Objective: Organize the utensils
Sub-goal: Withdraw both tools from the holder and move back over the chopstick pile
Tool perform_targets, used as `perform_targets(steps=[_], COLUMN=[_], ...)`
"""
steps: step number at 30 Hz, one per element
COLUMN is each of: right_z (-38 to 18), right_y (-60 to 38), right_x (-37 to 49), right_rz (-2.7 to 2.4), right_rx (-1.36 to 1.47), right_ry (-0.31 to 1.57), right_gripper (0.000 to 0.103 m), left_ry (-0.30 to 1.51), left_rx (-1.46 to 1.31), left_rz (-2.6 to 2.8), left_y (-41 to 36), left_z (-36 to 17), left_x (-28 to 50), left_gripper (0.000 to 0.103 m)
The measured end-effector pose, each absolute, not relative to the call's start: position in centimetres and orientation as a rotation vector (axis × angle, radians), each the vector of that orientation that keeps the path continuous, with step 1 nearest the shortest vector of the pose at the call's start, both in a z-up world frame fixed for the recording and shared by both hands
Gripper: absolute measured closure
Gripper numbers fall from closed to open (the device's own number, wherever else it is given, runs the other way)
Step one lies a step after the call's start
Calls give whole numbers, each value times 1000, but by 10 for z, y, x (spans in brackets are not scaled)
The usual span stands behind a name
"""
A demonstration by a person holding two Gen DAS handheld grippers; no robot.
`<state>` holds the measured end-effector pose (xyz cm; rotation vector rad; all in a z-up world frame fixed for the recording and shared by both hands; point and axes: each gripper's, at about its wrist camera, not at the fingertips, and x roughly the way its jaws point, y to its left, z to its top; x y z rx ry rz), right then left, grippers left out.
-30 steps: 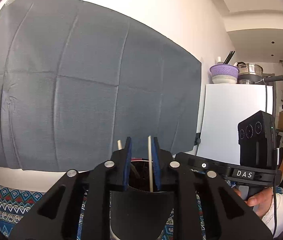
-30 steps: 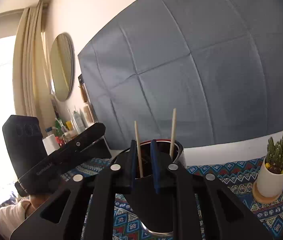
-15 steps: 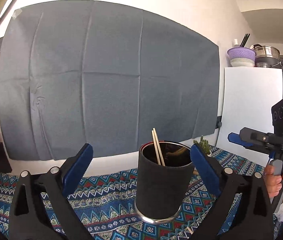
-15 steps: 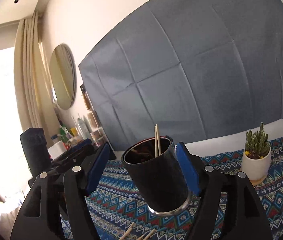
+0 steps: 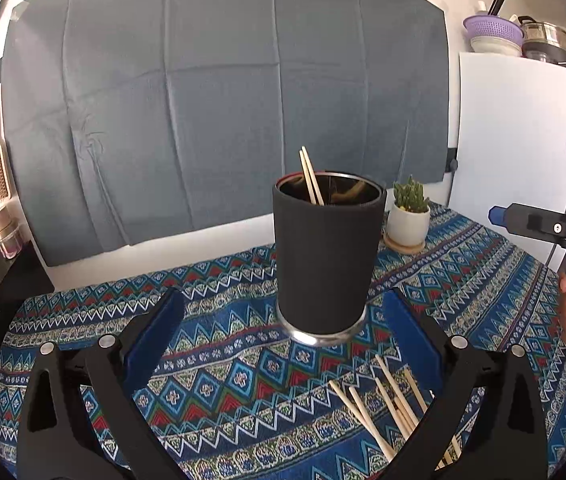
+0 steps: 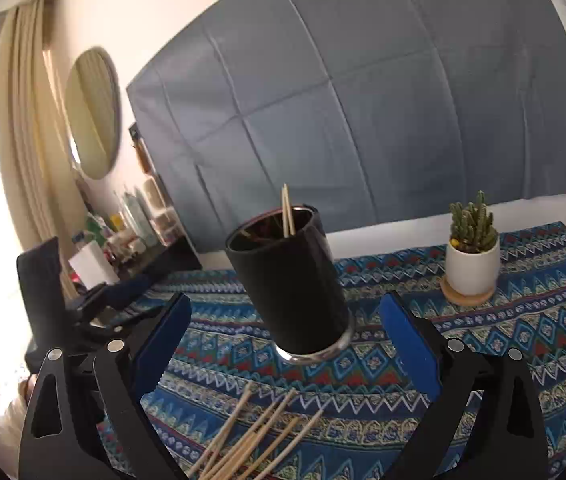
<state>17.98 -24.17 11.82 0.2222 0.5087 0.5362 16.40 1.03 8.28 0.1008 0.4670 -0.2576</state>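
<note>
No lettering, brand, number or sign can be read in either view; the small bottles and jars on the dark side shelf [image 6: 135, 240] are too blurred to make out.

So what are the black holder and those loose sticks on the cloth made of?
Holder: looks like metal under a matte black sleeve or coating, going by the shiny silver base ring. Loose sticks: pale, unfinished wood or bamboo, probably chopsticks.

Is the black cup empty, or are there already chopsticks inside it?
Not empty. Two chopsticks stand inside the black cup, their tips above its rim. More loose chopsticks lie on the patterned cloth.
</note>
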Motion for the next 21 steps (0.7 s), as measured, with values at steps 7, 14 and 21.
perform_targets(steps=[7,14,21], right_z=[92,57,24], right_y=[-219,-199,-193], right_x=[176,172,173], right_rz=[489,464,436], right_rx=[102,-44,-87], right_ry=[674,775,900], right_gripper=[12,12,12], left_ry=[659,773,850], left_rx=[73,82,70], left_rz=[-266,-278,-320], left_y=[15,14,8], left_z=[49,18,1], left_x=[163,157,152], left_gripper=[6,6,6])
